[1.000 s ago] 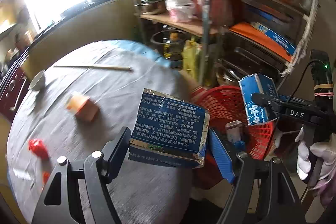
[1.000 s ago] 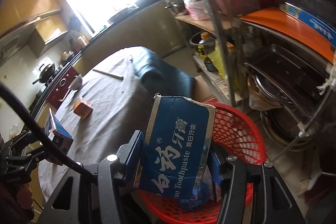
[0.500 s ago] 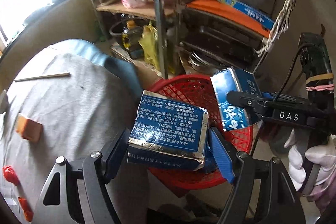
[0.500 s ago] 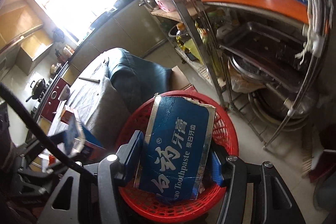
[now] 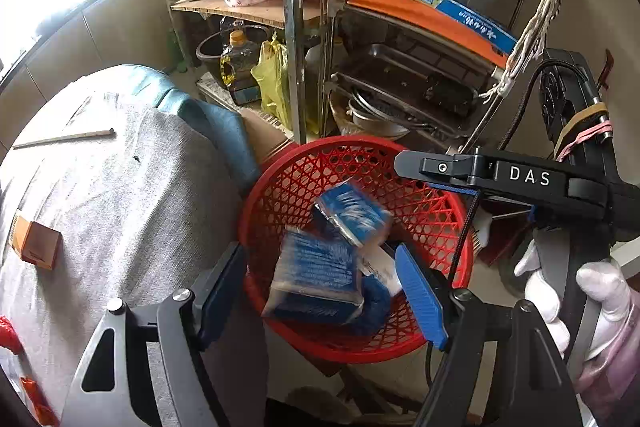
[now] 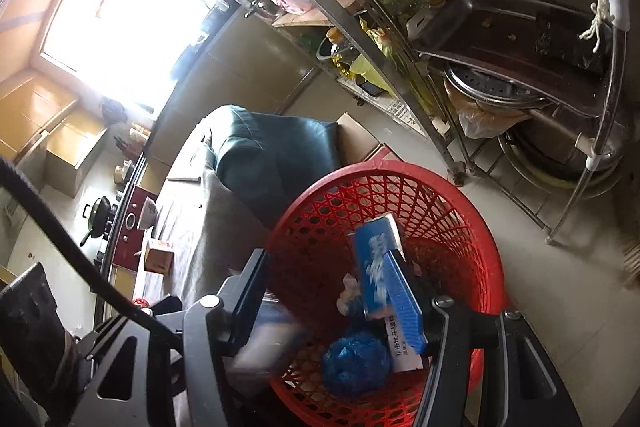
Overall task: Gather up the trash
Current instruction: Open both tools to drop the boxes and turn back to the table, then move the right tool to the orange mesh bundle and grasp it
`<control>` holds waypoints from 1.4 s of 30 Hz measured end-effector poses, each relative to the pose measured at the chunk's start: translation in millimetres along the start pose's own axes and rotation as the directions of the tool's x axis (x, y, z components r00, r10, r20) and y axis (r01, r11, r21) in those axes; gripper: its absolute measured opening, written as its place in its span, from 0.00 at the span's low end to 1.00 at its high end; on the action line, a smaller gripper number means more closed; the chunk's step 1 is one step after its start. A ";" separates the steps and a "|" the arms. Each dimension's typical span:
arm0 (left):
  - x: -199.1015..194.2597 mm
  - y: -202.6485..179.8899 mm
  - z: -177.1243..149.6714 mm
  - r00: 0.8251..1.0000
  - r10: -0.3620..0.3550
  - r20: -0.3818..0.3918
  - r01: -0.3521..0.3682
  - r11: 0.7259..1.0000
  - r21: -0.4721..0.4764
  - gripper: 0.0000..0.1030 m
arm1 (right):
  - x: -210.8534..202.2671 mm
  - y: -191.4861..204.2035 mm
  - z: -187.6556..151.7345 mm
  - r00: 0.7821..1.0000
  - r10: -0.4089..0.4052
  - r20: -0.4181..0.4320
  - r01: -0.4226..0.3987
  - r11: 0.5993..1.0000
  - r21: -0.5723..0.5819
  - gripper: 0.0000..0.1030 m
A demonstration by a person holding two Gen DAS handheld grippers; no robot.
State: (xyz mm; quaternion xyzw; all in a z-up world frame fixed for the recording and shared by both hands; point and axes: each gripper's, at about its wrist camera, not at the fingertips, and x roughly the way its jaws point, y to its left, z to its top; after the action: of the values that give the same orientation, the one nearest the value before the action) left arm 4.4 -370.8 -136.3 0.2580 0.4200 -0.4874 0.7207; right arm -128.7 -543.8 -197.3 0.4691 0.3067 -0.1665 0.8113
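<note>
Toothpaste boxes [image 5: 316, 275], light crushable card, tumble inside the red basket [image 5: 280, 187]; both hand-held grippers, left [image 5: 320, 291] and right [image 6: 332, 295], gape empty above. Grab remaining trash across flat faces.

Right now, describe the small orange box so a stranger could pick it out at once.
Start at the round table under the grey cloth, beside the red mesh basket. On the cloth, far from the basket, sits the small orange box. The red scraps nearby are crumpled and the stick is thin and pale; it alone is a squared carton.
</note>
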 end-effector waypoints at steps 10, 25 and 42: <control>-34.4 22.2 -9.3 0.999 0.016 0.044 -0.015 0.999 -0.028 0.75 | -32.7 9.4 13.5 0.996 -0.020 0.092 0.022 0.999 -0.023 0.61; -134.8 123.7 -144.3 0.946 0.325 0.011 -0.303 0.893 -0.334 0.75 | -0.5 86.4 -6.8 0.997 0.079 -0.016 -0.080 0.982 -0.172 0.61; -200.3 219.2 -276.7 0.850 0.514 -0.117 -0.458 0.610 -0.646 0.75 | 62.0 227.4 -90.9 0.953 0.133 -0.272 -0.243 0.871 -0.427 0.61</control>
State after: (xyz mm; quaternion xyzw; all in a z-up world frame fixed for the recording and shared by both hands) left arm 73.5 28.6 -115.1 0.0745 0.4474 -0.1054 0.8850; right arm 14.1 -349.5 -121.8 0.3096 0.3829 0.0468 0.8691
